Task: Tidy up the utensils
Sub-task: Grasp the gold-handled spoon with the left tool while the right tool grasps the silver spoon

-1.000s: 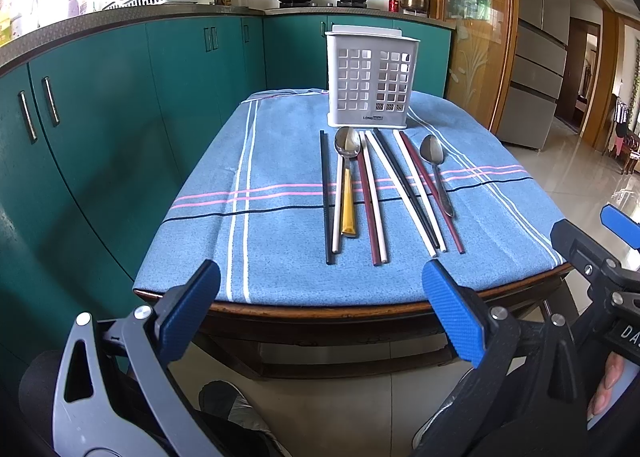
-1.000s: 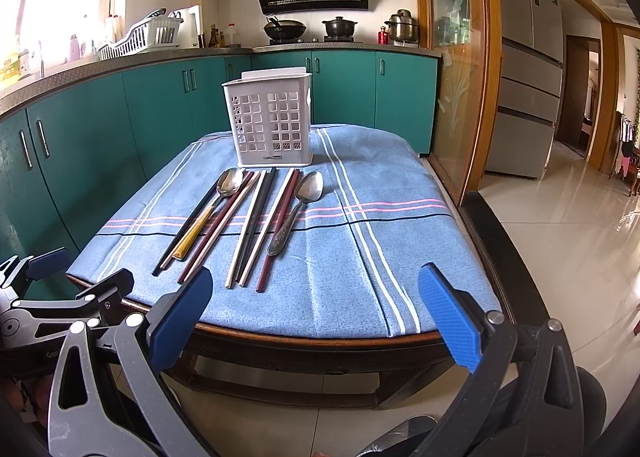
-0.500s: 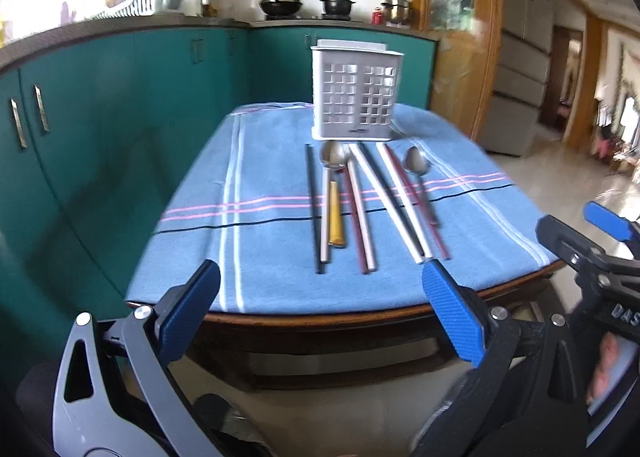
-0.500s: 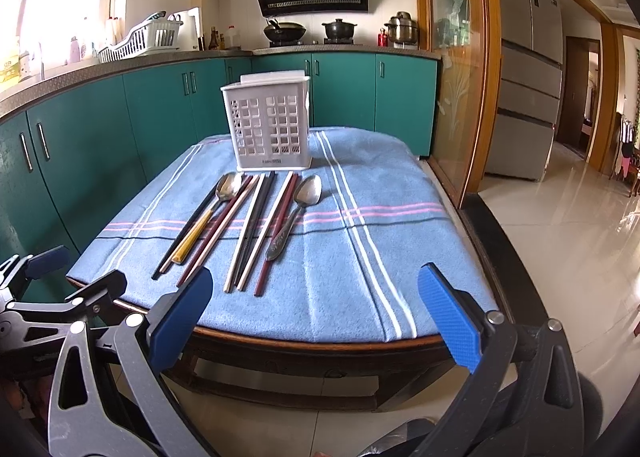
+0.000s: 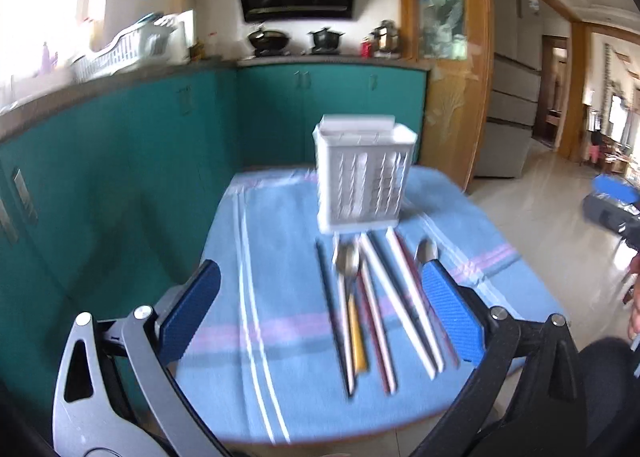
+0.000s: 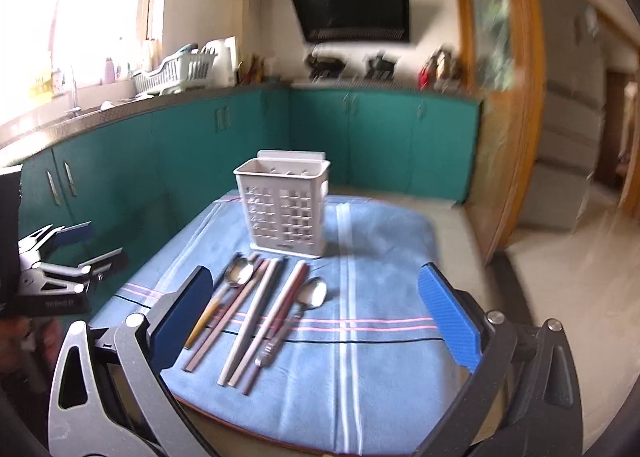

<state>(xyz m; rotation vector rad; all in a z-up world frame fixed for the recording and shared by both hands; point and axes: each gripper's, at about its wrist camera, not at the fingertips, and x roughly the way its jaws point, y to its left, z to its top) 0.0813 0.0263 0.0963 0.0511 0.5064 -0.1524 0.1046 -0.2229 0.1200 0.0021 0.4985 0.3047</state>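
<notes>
A white perforated utensil holder (image 5: 363,176) (image 6: 286,206) stands upright at the far end of the blue striped tablecloth (image 5: 280,249) (image 6: 380,281). In front of it lie several chopsticks (image 5: 400,297) (image 6: 256,309), a spoon with a yellow handle (image 5: 347,263) (image 6: 239,272) and a metal spoon (image 6: 313,293) (image 5: 426,250). My left gripper (image 5: 320,313) is open above the near part of the cloth, empty. My right gripper (image 6: 316,317) is open too, hovering over the utensils and holding nothing. The left gripper (image 6: 60,269) also shows at the left of the right wrist view.
Teal cabinets (image 5: 100,161) (image 6: 160,145) run close along the table's left side and behind it. A counter carries a dish rack (image 6: 176,71); pots (image 5: 268,39) sit on the stove. A wooden door frame (image 5: 476,69) and tiled floor (image 6: 580,297) lie to the right.
Both grippers have risen and moved forward over the table, so the holder and utensils look nearer. Both stay open. Nothing on the cloth has moved.
</notes>
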